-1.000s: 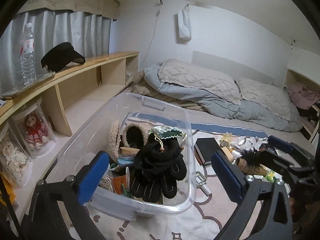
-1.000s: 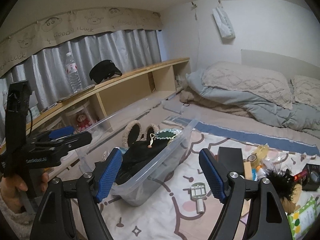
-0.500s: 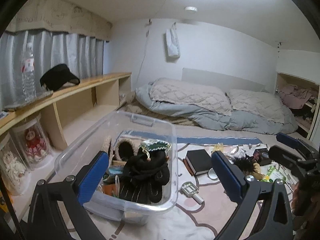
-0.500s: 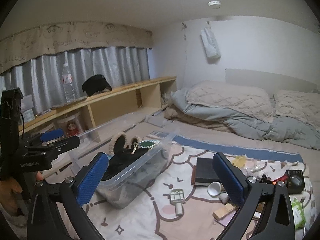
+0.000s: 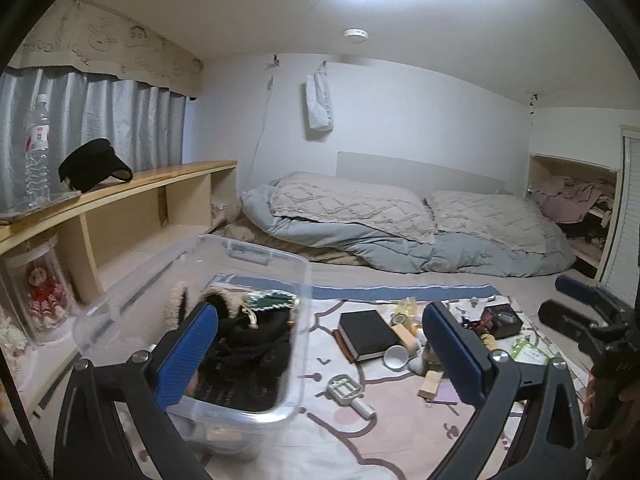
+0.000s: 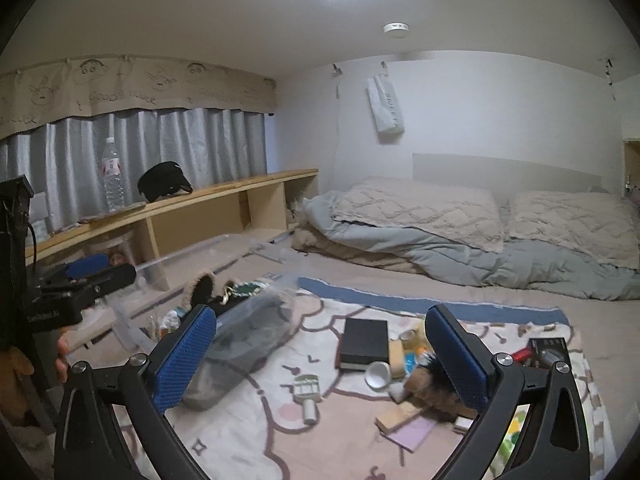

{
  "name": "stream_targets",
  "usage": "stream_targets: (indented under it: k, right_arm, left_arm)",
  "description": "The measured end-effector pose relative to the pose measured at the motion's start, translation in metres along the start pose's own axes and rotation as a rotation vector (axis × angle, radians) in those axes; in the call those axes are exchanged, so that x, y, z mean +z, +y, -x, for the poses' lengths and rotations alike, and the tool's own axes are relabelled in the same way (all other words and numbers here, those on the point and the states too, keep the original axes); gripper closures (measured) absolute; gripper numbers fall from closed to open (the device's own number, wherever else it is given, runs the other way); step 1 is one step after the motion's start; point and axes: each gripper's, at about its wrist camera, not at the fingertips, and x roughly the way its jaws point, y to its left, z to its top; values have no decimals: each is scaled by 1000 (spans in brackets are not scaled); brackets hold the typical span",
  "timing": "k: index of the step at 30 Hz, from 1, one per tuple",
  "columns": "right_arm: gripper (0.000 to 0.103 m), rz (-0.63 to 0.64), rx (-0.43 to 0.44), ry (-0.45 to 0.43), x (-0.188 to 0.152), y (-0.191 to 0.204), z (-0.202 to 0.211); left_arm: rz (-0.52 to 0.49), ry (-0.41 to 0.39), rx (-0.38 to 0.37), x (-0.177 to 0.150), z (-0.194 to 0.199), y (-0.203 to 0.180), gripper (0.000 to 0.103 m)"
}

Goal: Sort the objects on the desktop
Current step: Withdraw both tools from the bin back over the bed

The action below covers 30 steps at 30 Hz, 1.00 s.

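Blue-padded, the left claw stands wide with nothing between its fingers, raised above a patterned cloth spread on the floor. The right claw is just as wide and also holds nothing.

At the left of the cloth sits a clear plastic bin, already holding black gloves, fur-trimmed slippers and a green-edged pouch. Just to the right of the bin a white brush-like tool lies flat on the cloth. Beyond it lies a black book, with a small white cup on its side at the book's near corner. A loose cluster lies to the right of the book: a tape roll, a wooden block, a lilac pad, a furry dark toy and a black box.

Behind the cloth a grey quilt is heaped on the bed. On the wooden shelf along the left wall stand a water bottle and a black visor.
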Motion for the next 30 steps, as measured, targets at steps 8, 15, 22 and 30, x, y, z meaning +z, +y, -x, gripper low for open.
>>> stream_targets:
  k: [8,15,22,30]
  right_arm:
    - [0,-89,-39,40,-38,-31,-2]
    - [0,-95,-86,70,-77,-43,-6]
    - [1,-90,-111,113,-108,-56,-17]
    - [31,-137,-107,197,-135,-76,-33]
  left_arm:
    - [27,-3,-49,-26,-18,-24,0]
    - [19,47,-83,-53,-43,-44,0]
    - [35,118,-117,-86,-80,-60,0]
    - [52,195,-114,-126,-120,-67,0]
